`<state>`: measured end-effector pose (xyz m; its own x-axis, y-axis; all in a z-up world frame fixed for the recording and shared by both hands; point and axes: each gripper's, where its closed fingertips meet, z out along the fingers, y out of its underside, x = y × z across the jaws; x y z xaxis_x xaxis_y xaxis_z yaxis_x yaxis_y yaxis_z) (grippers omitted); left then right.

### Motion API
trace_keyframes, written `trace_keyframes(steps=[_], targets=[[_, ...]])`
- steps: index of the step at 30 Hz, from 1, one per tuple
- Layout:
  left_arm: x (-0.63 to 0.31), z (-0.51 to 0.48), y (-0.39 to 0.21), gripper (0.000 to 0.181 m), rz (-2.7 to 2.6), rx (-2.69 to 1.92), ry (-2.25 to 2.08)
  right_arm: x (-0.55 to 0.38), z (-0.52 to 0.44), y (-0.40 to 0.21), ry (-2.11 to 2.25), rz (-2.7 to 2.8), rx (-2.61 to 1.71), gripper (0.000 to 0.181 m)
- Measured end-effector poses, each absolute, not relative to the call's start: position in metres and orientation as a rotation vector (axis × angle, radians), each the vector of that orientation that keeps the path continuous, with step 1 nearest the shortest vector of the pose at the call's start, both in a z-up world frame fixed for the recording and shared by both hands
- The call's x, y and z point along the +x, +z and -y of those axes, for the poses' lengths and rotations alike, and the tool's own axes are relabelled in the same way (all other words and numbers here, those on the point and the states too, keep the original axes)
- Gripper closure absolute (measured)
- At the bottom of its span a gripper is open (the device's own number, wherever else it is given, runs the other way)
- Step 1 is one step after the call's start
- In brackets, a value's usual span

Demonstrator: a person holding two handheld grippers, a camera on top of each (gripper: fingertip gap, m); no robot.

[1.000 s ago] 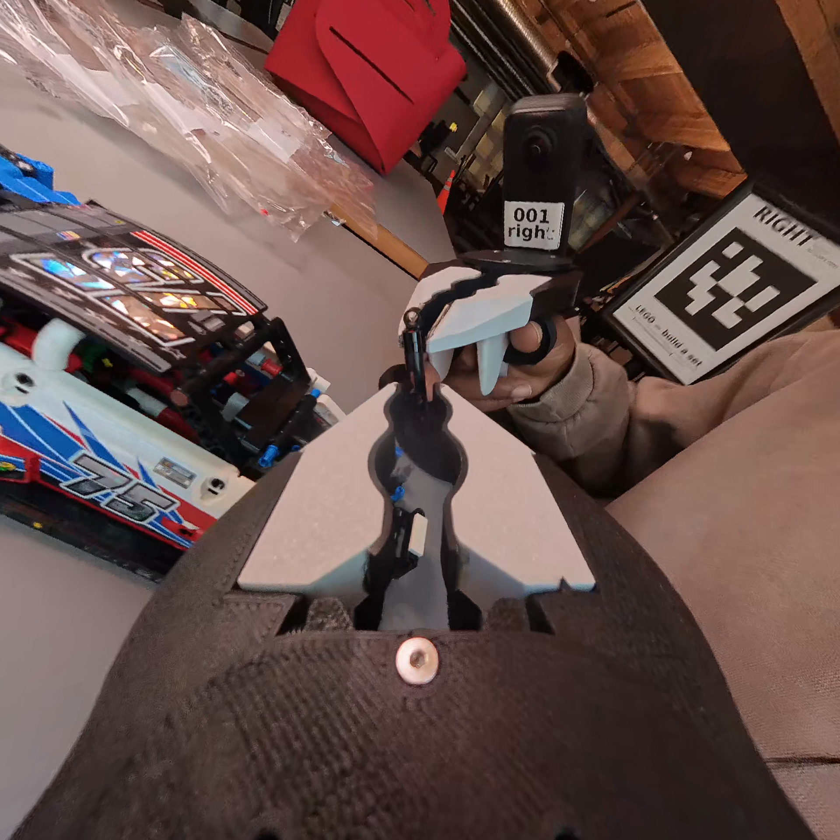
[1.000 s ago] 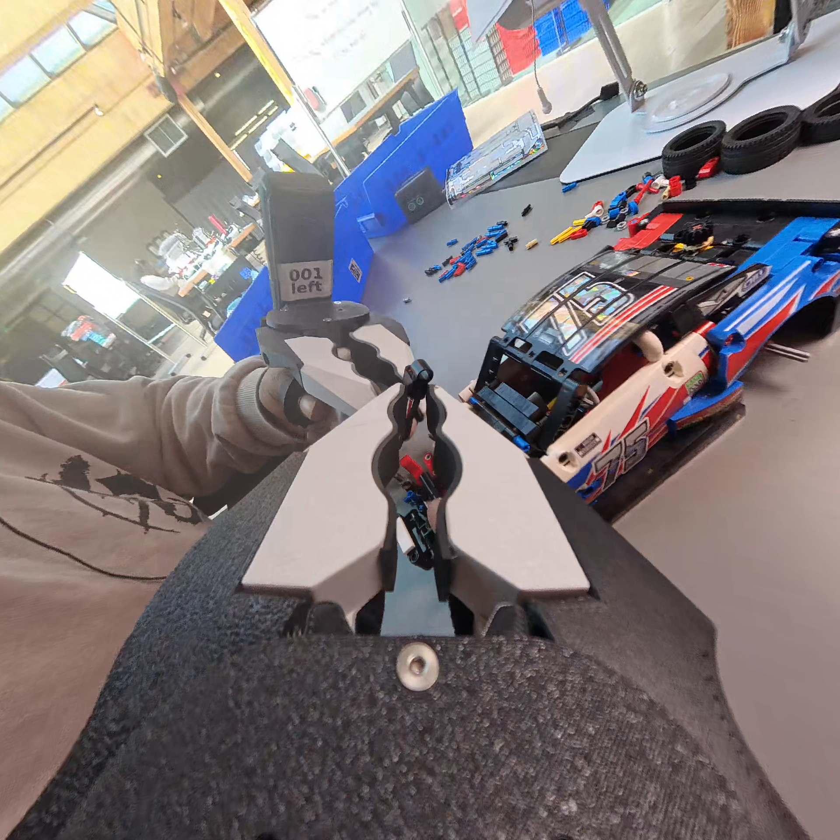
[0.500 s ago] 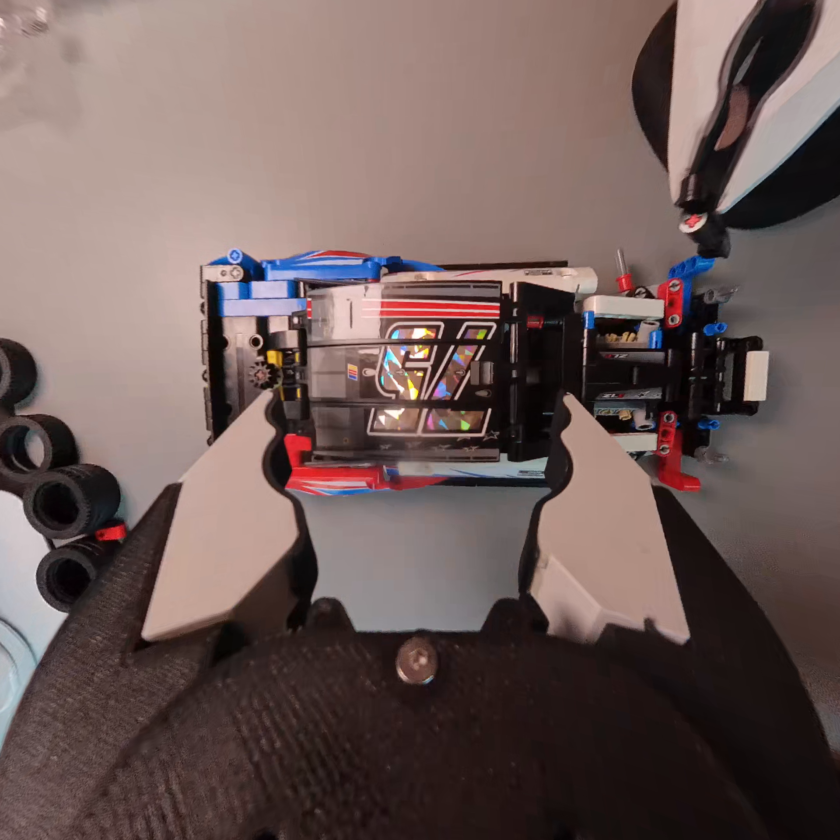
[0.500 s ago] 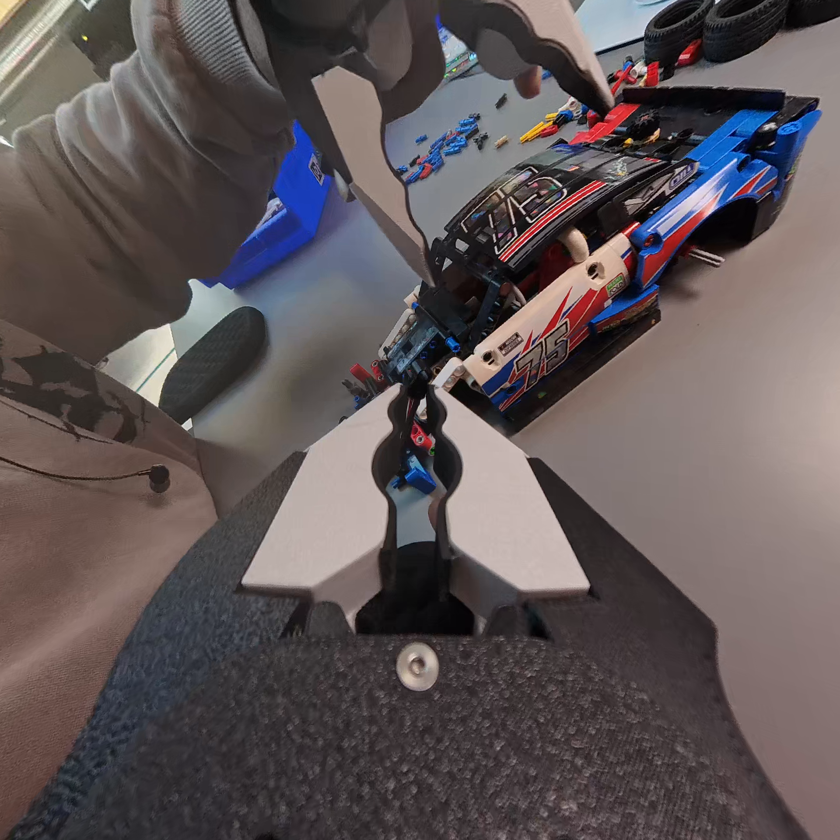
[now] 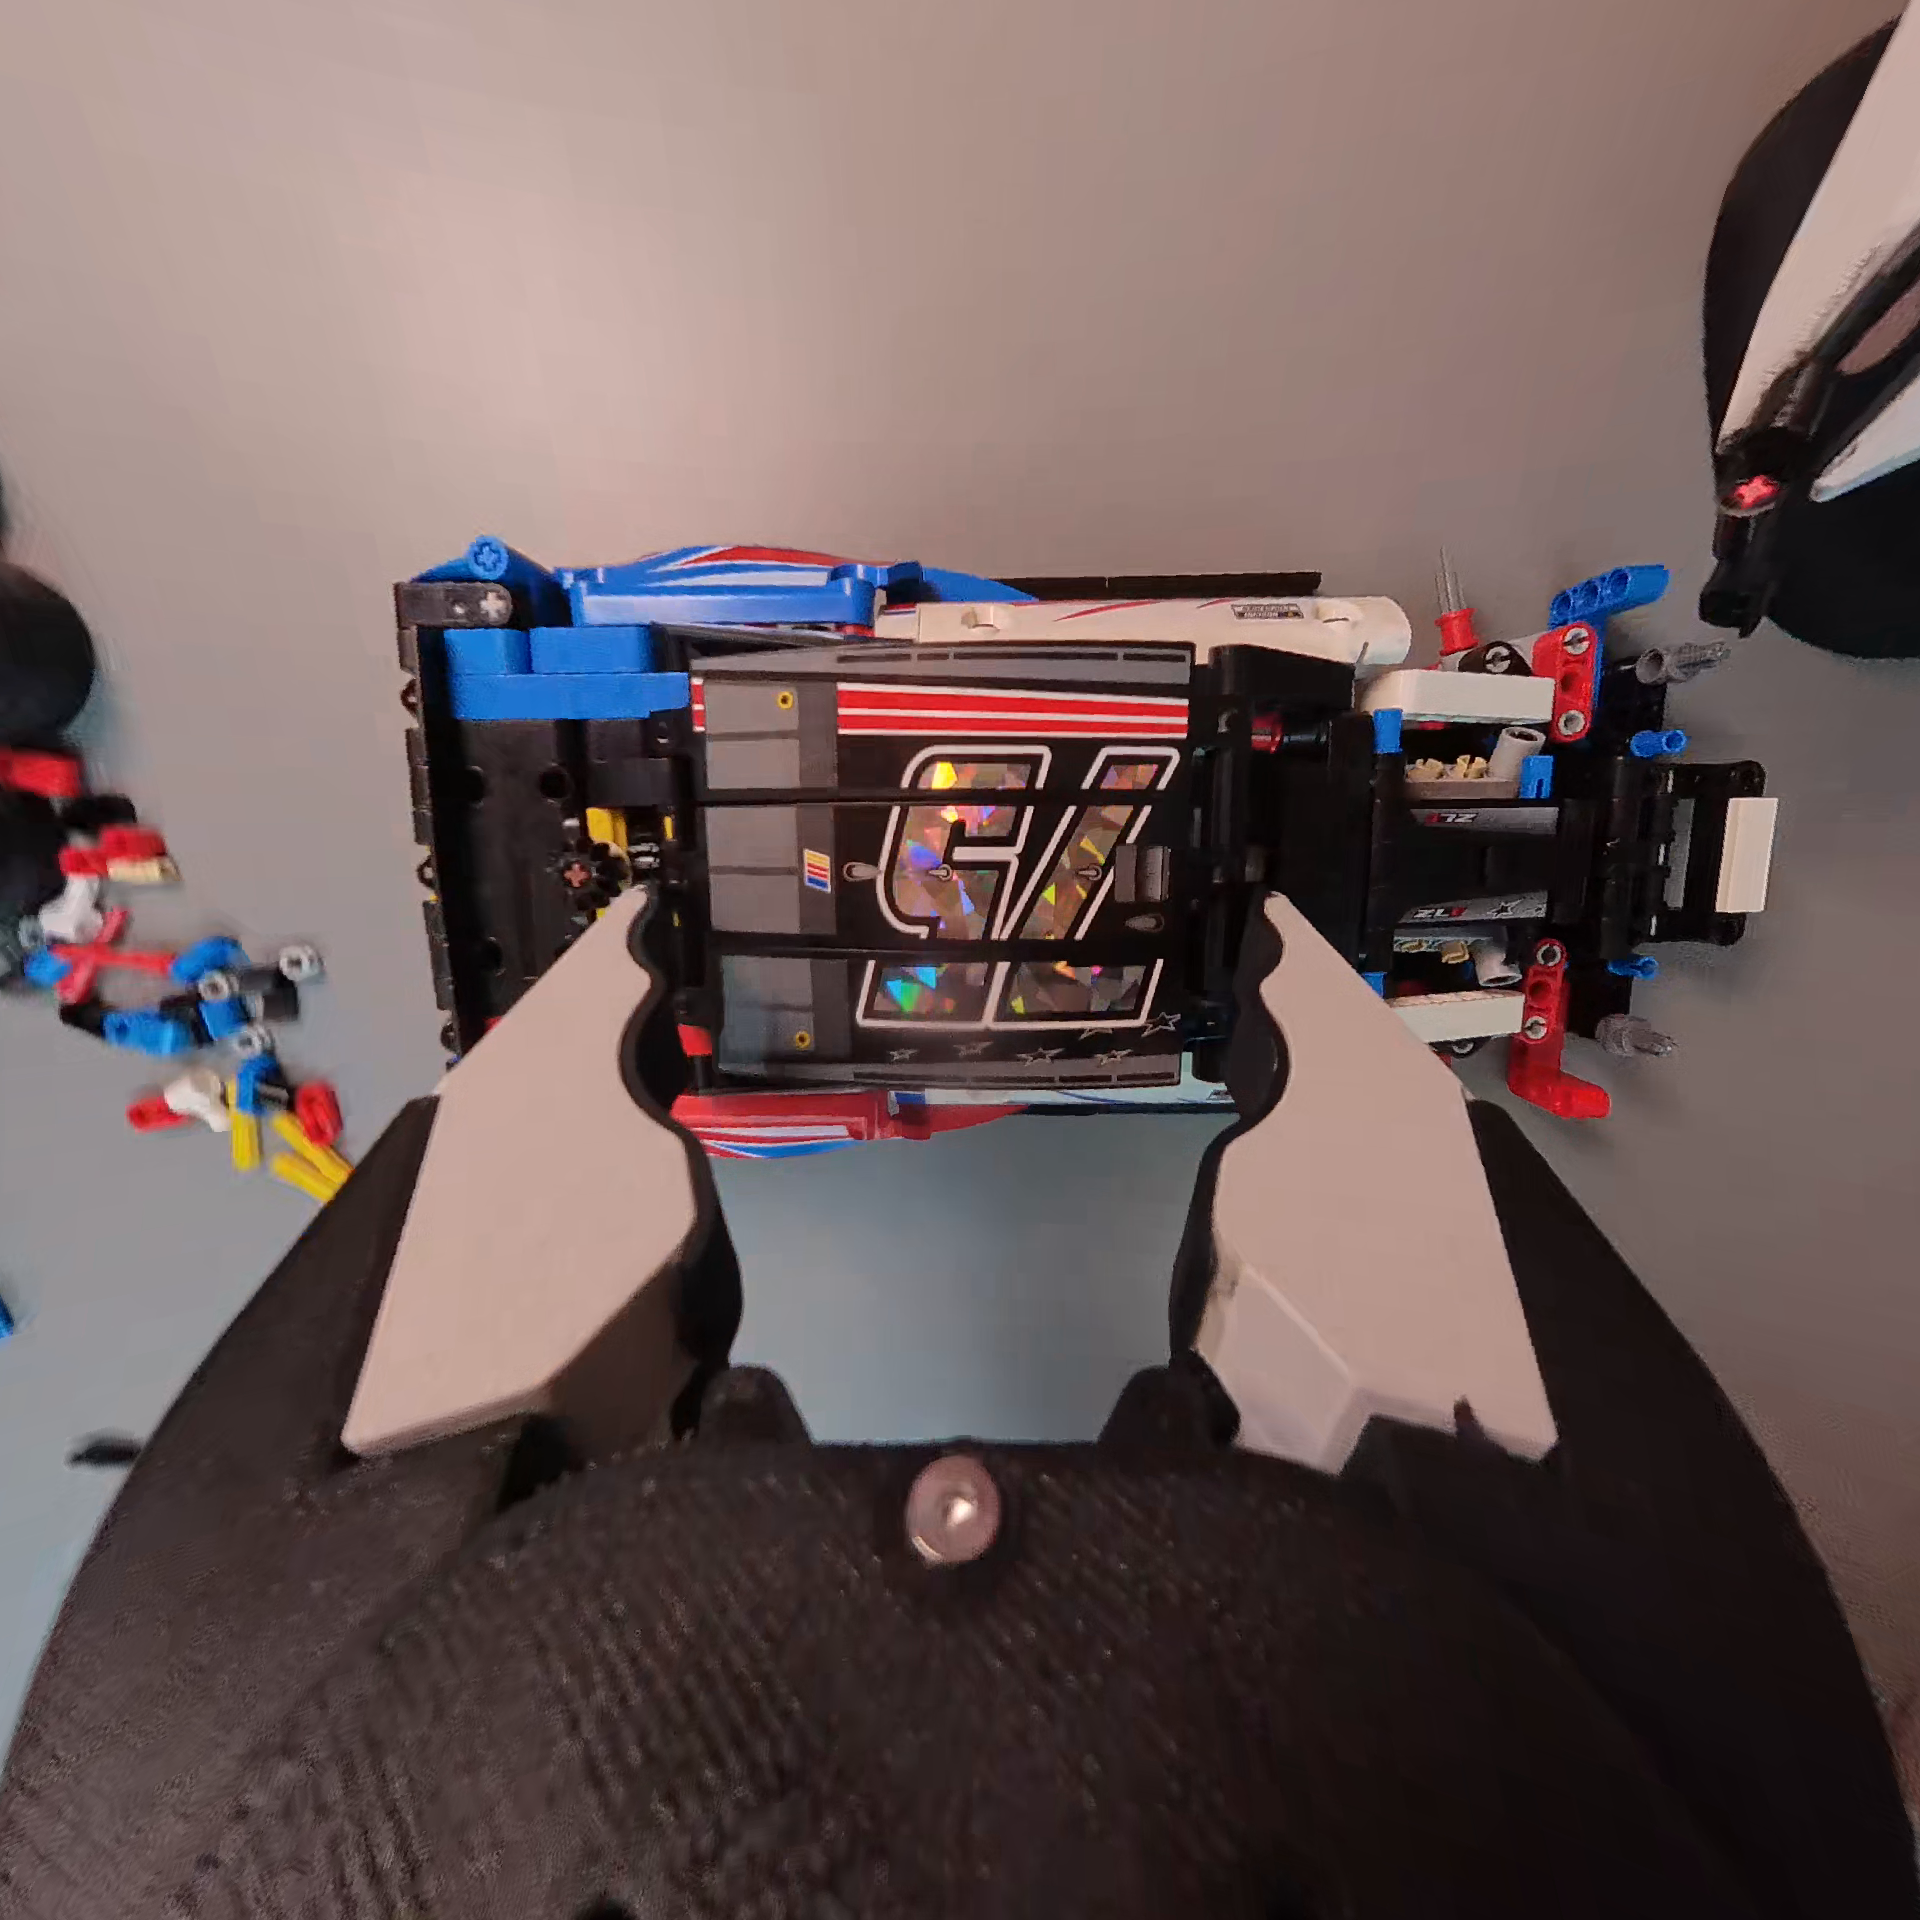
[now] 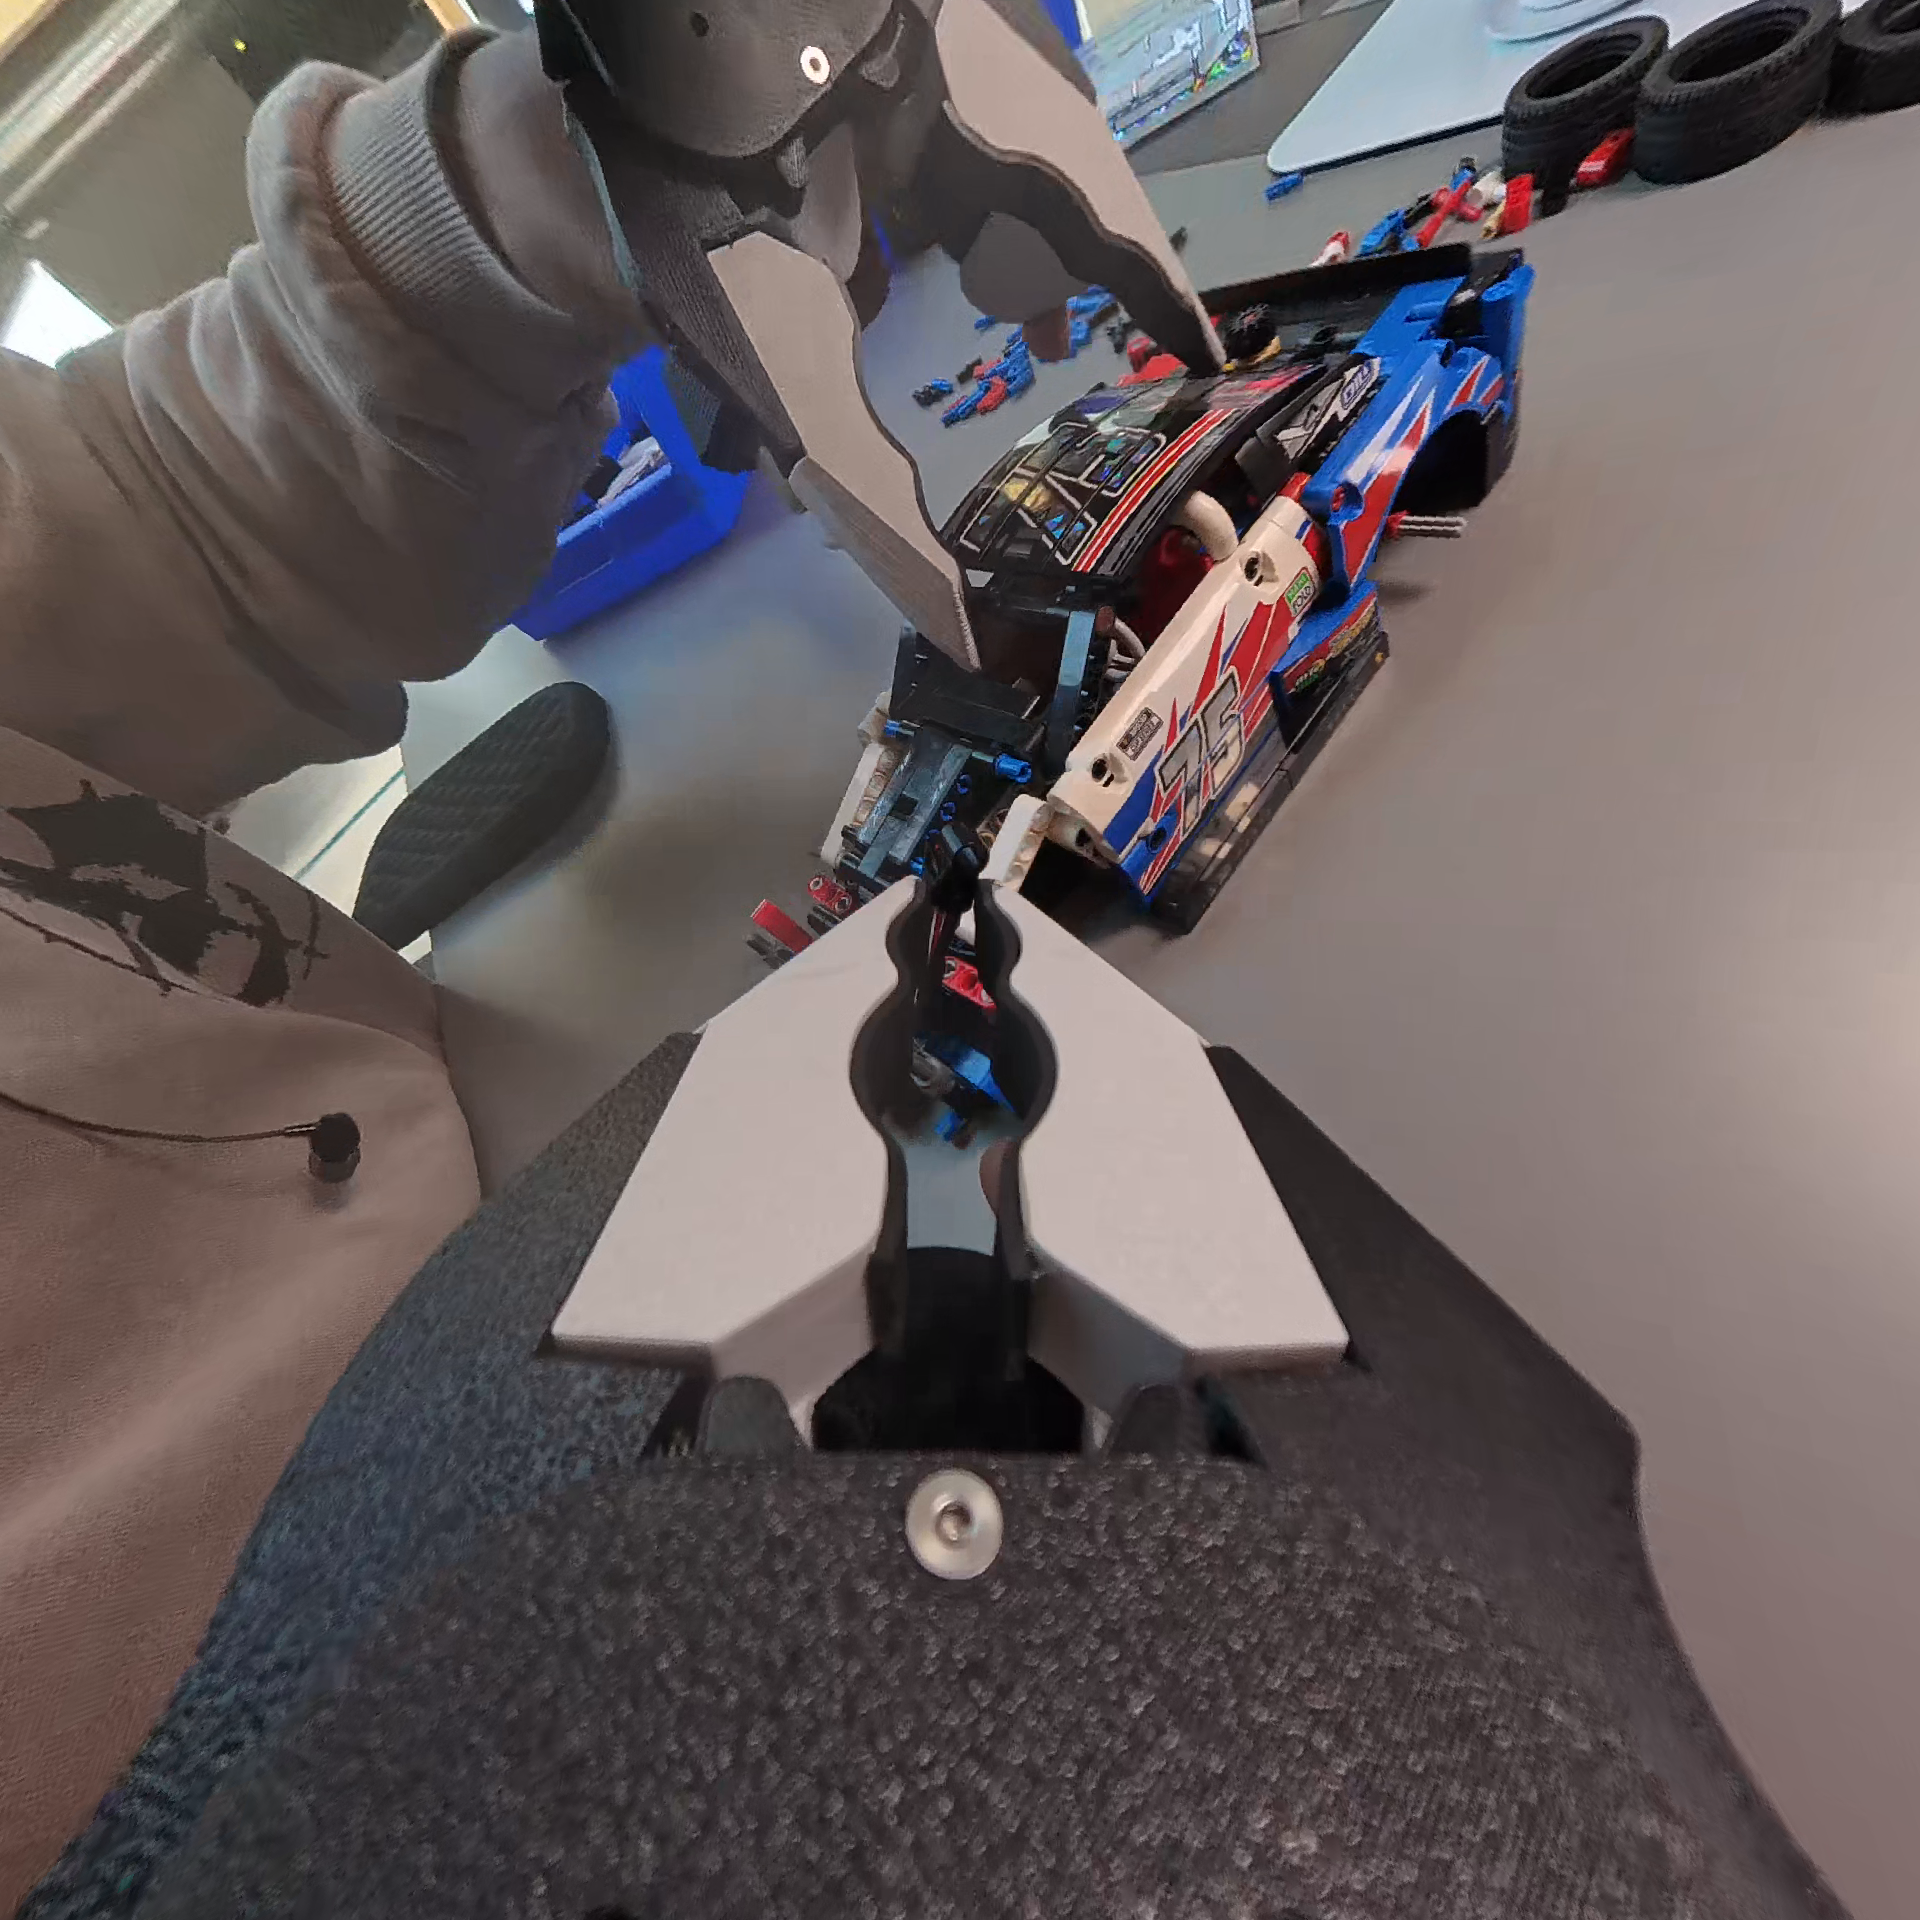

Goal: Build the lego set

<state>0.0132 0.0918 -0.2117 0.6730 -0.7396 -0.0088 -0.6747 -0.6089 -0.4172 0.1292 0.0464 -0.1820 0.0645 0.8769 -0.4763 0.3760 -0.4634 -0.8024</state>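
1. The blue, white, red and black brick-built race car [image 5: 935, 862] lies on the grey desk [image 5: 935, 260], its black roof panel with a shiny holographic sticker [image 5: 977, 873] facing straight up at the left wrist camera.
2. Bodywork looks largely done: roof, blue rear flank and white side panel are all on. The front end [image 5: 1538, 862] is bare framework, pins and beams exposed, so that seems to be the open job.
3. No wheel is fitted; the blue arch in the right wrist view stands empty, and the black rubber tyres [image 6: 1662, 94] sit stacked well apart at the far desk edge.
4. The left tongs [image 5: 951, 935] are spread wide, one finger at each end of the roof, straddling it; touching or just above, I can't tell.
5. The right tongs [image 6: 958, 883] are pinched tight on a small black connector piece with a red axle end [image 5: 1751, 520], just off the car's front.
6. Loose red, blue and yellow pins [image 5: 208, 1018] lie scattered beside the rear, so plenty of building is left, by my reckoning.
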Motion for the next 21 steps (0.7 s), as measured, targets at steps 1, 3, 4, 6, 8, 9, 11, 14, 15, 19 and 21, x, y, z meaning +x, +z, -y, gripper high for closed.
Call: trace_keyframes(steps=[1,3,4,6,8,9,11,14,15,19,21], targets=[[0.007,-0.086,-0.211,0.075,-1.021,-2.516,-0.223,0.127,-0.045,-0.181,1.391,1.26,-1.865,0.176],[-0.004,-0.071,-0.211,0.075,-0.865,-2.515,-0.219,0.122,-0.043,-0.18,1.394,1.3,-1.85,0.176],[-0.01,-0.062,-0.21,0.075,-0.788,-2.503,-0.22,0.12,-0.041,-0.179,1.397,1.332,-1.844,0.176],[-0.017,-0.044,-0.208,0.075,-0.621,-2.454,-0.235,0.116,-0.037,-0.181,1.388,1.413,-1.836,0.176],[-0.02,-0.025,-0.204,0.076,-0.46,-2.386,-0.282,0.11,-0.031,-0.182,1.388,1.504,-1.829,0.176],[-0.02,-0.013,-0.203,0.077,-0.423,-2.362,-0.309,0.107,-0.027,-0.182,1.399,1.551,-1.824,0.176],[-0.017,0.011,-0.199,0.078,-0.395,-2.335,-0.375,0.101,-0.021,-0.183,1.397,1.646,-1.816,0.176],[-0.017,0.048,-0.196,0.094,-0.505,-2.332,-0.422,0.096,-0.012,-0.187,1.4,1.818,-1.784,0.176],[-0.019,0.056,-0.193,0.1,-0.562,-2.317,-0.415,0.096,-0.009,-0.188,1.397,1.883,-1.764,0.176],[-0.028,0.066,-0.181,0.113,-0.745,-2.264,-0.344,0.097,-0.007,-0.191,1.378,2.129,-1.679,0.176],[-0.022,0.058,-0.174,0.119,-0.836,-2.216,-0.332,0.095,-0.007,-0.189,1.4,2.23,-1.651,0.176]])
